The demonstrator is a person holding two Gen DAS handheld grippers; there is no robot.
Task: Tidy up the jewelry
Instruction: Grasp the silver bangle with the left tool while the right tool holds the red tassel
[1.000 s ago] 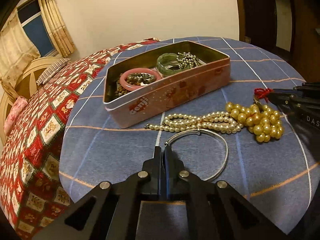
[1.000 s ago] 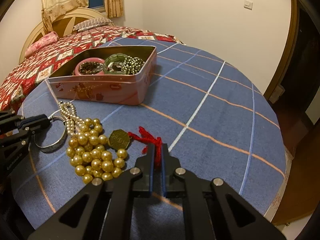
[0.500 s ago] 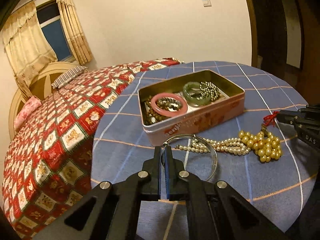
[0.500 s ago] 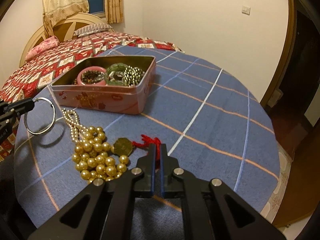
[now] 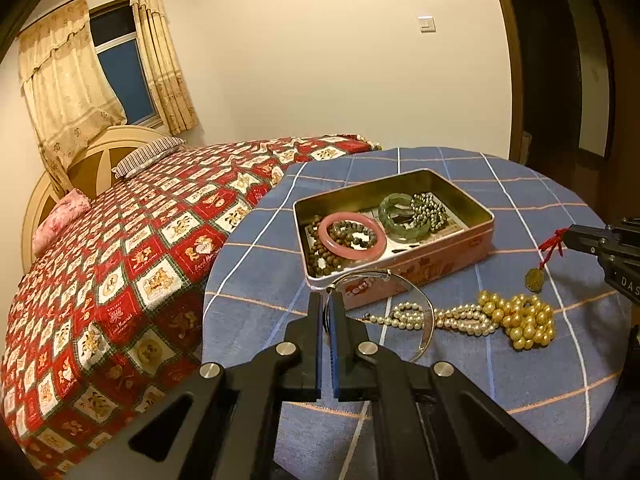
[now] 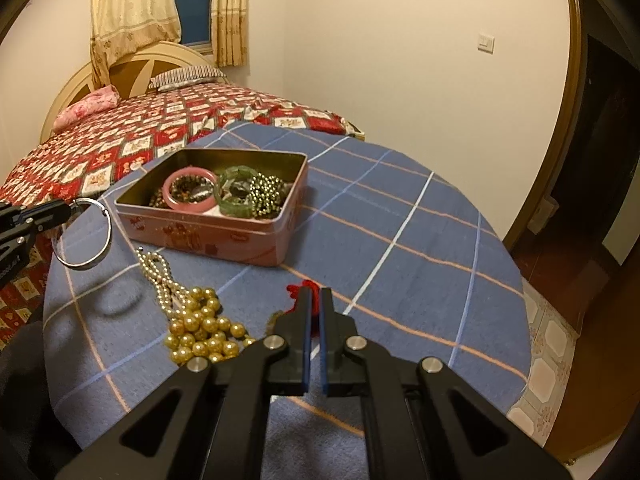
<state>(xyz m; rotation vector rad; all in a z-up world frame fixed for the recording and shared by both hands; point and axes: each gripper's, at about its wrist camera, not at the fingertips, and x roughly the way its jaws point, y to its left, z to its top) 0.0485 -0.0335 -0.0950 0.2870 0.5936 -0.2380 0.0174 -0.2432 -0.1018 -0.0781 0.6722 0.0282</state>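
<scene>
My left gripper (image 5: 328, 300) is shut on a thin silver bangle (image 5: 425, 312), held in the air in front of the pink tin (image 5: 440, 256). From the right wrist, that left gripper (image 6: 68, 208) holds the bangle (image 6: 109, 232) left of the tin (image 6: 224, 240). The tin holds a pink bangle (image 5: 352, 236), a green bangle (image 5: 404, 216) and bead strands. My right gripper (image 6: 315, 294) is shut on a red cord (image 6: 298, 289). A brass coin (image 5: 534, 280) dangles from the red cord (image 5: 552, 244). Gold beads (image 5: 520, 320) and a pearl strand (image 5: 460, 318) lie on the cloth.
The round table carries a blue checked cloth (image 6: 400, 248); its edge curves close on the right and near side. A bed with a red patchwork quilt (image 5: 140, 248) sits left of the table. A dark doorway (image 6: 608, 140) and tiled floor lie to the right.
The left gripper has lifted the silver bangle off the cloth and up toward the tin. The right gripper has risen a little with the red cord, raising the brass coin.
</scene>
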